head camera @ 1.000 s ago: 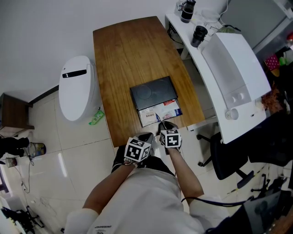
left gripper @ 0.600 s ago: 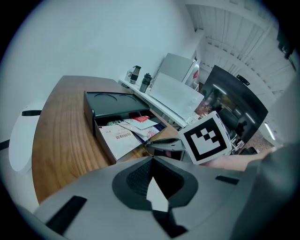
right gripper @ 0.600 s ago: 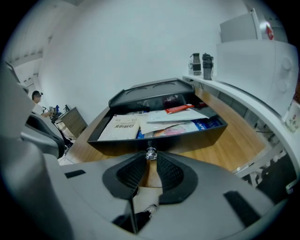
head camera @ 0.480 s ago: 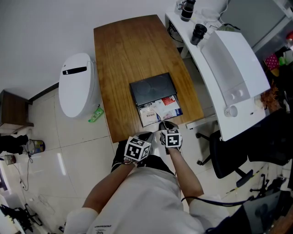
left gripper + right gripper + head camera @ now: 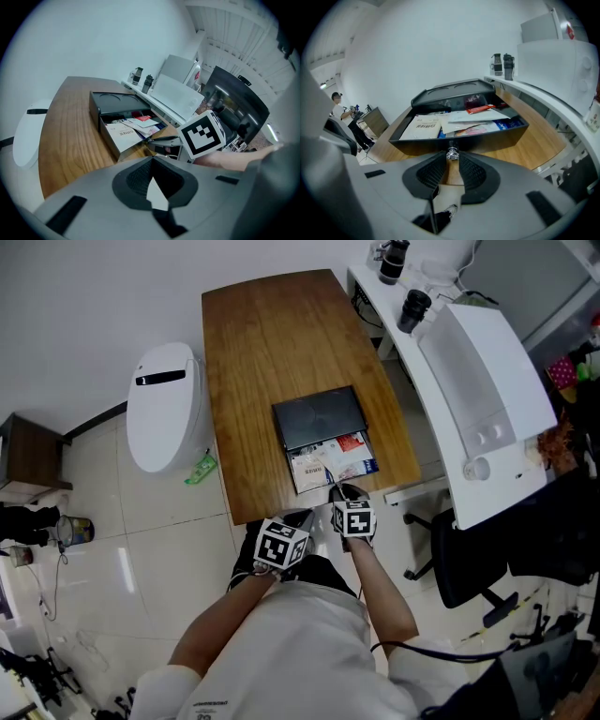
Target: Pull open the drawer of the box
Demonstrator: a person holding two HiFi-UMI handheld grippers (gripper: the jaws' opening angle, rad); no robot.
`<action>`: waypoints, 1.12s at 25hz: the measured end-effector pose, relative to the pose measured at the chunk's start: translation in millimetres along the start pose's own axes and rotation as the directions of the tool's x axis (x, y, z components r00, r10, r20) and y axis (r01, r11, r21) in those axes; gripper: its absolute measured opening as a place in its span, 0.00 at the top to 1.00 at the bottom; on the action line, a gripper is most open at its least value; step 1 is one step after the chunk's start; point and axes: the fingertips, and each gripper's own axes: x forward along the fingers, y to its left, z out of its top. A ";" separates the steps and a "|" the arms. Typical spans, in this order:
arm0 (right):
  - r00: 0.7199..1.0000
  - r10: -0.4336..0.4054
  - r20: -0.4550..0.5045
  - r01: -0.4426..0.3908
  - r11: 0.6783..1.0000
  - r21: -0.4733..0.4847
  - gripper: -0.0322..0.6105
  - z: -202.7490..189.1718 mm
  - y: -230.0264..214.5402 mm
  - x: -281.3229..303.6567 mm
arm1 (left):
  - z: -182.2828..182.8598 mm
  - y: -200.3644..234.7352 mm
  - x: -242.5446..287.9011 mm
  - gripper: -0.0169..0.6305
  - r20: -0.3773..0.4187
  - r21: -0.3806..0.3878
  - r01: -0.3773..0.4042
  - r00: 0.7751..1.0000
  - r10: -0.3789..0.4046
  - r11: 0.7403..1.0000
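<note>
A black box (image 5: 317, 414) lies on the wooden table (image 5: 272, 334). Its drawer (image 5: 334, 465) is pulled out toward me and holds papers and booklets (image 5: 423, 127). My right gripper (image 5: 337, 490) is at the drawer's front, shut on the small crystal knob (image 5: 452, 153) at the tips of its jaws. My left gripper (image 5: 304, 518) hangs off the table's near edge, left of the right one, shut with nothing in it (image 5: 152, 162). In the left gripper view the open drawer (image 5: 123, 136) lies ahead, with the right gripper's marker cube (image 5: 202, 135) beside it.
A white rounded appliance (image 5: 165, 418) stands on the floor left of the table, with a green object (image 5: 199, 471) by its base. A white desk (image 5: 487, 381) with dark cups (image 5: 412, 309) runs along the right. A black chair (image 5: 461, 563) stands near right.
The drawer has slid a little further out of the box, with the right gripper on its knob. The left gripper has stayed where it was.
</note>
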 end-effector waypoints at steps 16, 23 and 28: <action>0.985 -0.095 0.141 0.085 0.994 0.074 0.97 27.3 10.9 -83.6 | 32.6 18.3 -54.9 0.97 0.071 0.022 0.015 0.997 -0.016 1.000; 0.964 -0.160 0.211 0.132 0.981 0.138 0.97 28.3 49.2 -139.9 | 36.7 9.7 -98.8 0.97 0.115 0.079 0.101 0.987 -0.109 0.992; 0.942 -0.183 0.281 0.134 0.973 0.186 0.97 24.1 101.9 -179.8 | 25.2 3.3 -138.2 0.97 0.141 0.129 0.165 0.973 -0.183 0.978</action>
